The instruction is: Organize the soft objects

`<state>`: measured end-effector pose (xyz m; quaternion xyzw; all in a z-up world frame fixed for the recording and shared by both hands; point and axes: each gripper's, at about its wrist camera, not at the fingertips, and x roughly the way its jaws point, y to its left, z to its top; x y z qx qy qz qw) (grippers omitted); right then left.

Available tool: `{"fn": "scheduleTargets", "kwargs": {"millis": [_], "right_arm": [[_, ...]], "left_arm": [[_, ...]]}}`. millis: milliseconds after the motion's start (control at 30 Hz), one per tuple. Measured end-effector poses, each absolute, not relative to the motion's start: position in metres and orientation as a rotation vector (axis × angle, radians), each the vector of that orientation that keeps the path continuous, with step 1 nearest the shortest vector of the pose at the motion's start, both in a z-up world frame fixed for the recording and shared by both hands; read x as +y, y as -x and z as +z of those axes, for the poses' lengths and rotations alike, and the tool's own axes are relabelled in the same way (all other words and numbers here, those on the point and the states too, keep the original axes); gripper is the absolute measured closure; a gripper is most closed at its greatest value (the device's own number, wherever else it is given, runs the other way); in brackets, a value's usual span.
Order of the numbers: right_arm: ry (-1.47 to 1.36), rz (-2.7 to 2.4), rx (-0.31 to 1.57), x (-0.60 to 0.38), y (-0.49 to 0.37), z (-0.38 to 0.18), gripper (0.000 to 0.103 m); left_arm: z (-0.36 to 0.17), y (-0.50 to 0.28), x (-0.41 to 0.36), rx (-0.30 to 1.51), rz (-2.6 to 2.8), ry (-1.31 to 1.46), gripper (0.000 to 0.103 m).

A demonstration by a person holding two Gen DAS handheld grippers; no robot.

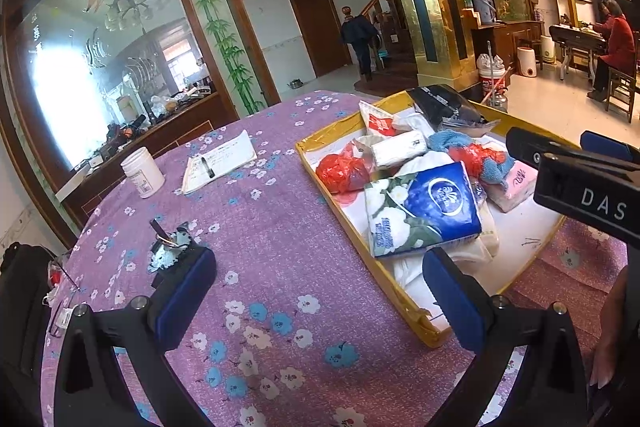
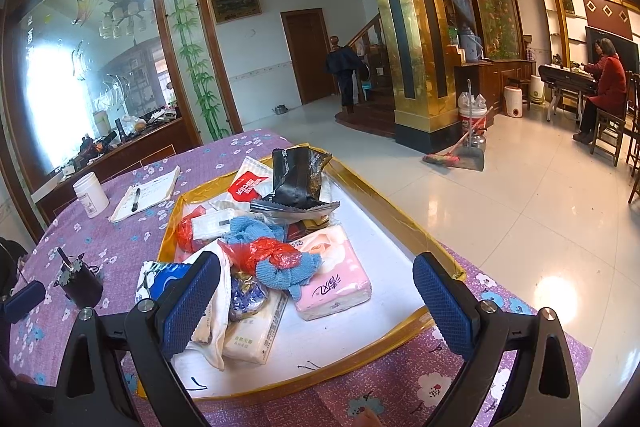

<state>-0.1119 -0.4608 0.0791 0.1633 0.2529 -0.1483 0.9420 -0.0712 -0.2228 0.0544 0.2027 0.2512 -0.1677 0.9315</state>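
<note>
- Two grippers are in front of you, above a table with a purple flowered cloth [image 1: 280, 227].
- Your left gripper [image 1: 320, 299] has its blue pads spread wide, with nothing between them; it hangs over the cloth, at the near left corner of the tray.
- Your right gripper [image 2: 316, 299] is also spread wide and holds nothing; it is over the near part of the tray, with its left pad close to the pile.
- The soft objects lie in a heap inside a shallow tray with a gold rim [image 2: 384, 203]: a blue tissue pack [image 1: 432, 207], a pink tissue pack [image 2: 336, 283], a blue towel [image 2: 288, 271], a red plastic bag [image 2: 260, 253], and a black foil bag [image 2: 298, 179] at the far side.
- On the cloth, left of the tray, you see a white jar [image 1: 143, 173], a notebook with a pen [image 1: 218, 163] and a small dark cup [image 2: 80, 281].
- Behind the table stands a glass partition painted with bamboo [image 1: 216, 19].
- The floor is of glossy white tiles [image 2: 540, 207]; a broom and a dustpan [image 2: 460, 157] lie beside a golden column.
- One person in red [image 2: 604, 87] sits at the far right.
</note>
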Motion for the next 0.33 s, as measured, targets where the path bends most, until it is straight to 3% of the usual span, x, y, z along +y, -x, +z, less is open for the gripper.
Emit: {"fn": "scheduleTargets", "kwargs": {"millis": [333], "right_arm": [[-0.345,-0.310,0.515,-0.462,0.115,0.078,0.004]], "left_arm": [[0.054,0.083,-0.226,0.487,-0.319,-0.433,0.000]]}}
